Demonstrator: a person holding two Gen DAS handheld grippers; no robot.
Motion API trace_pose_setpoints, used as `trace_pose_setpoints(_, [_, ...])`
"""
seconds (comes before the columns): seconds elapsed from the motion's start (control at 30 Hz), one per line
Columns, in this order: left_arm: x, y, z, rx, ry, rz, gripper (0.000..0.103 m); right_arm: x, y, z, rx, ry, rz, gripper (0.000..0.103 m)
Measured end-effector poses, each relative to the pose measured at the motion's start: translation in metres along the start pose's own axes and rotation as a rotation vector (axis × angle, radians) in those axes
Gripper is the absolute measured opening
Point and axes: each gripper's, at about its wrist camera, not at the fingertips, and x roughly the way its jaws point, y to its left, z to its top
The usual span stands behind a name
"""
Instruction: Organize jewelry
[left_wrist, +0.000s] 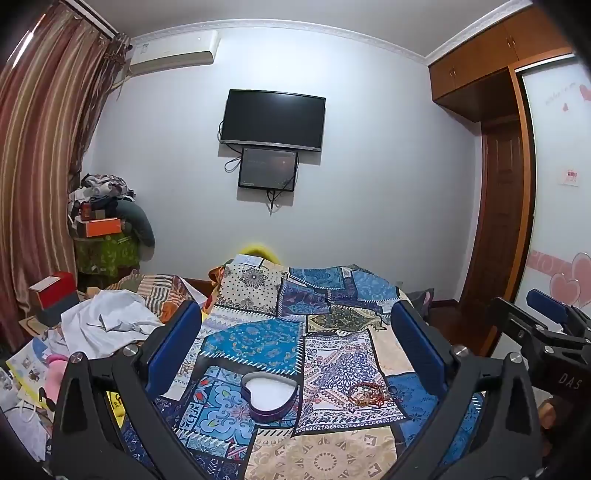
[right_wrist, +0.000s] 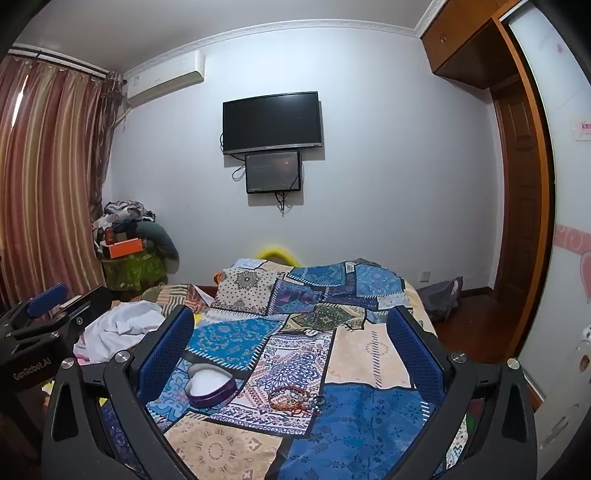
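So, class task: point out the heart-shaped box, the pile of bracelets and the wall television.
heart-shaped box (left_wrist: 269, 395): left wrist view, on its white lining.
pile of bracelets (right_wrist: 291, 397): right wrist view, on the red beaded loop.
television (left_wrist: 272, 119): left wrist view, on the screen's middle.

You've got pretty dim, cool indoor light in both views, so the white wall (left_wrist: 369, 166) goes bluish-grey. A bit of daylight leaks through the curtain (left_wrist: 40, 147) top left. Fisheye bends the ceiling line and wardrobe (right_wrist: 517, 147) hard, corners vignette to black, and everything looks soft and smeary.
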Motion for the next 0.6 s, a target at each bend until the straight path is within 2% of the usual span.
trace_pose_setpoints(0.6, [0.0007, 0.0042, -0.0018, 0.003, 0.003, 0.003, 0.103, 0.0023, 0.0018, 0.0024, 0.000, 0.003, 0.002, 0.103])
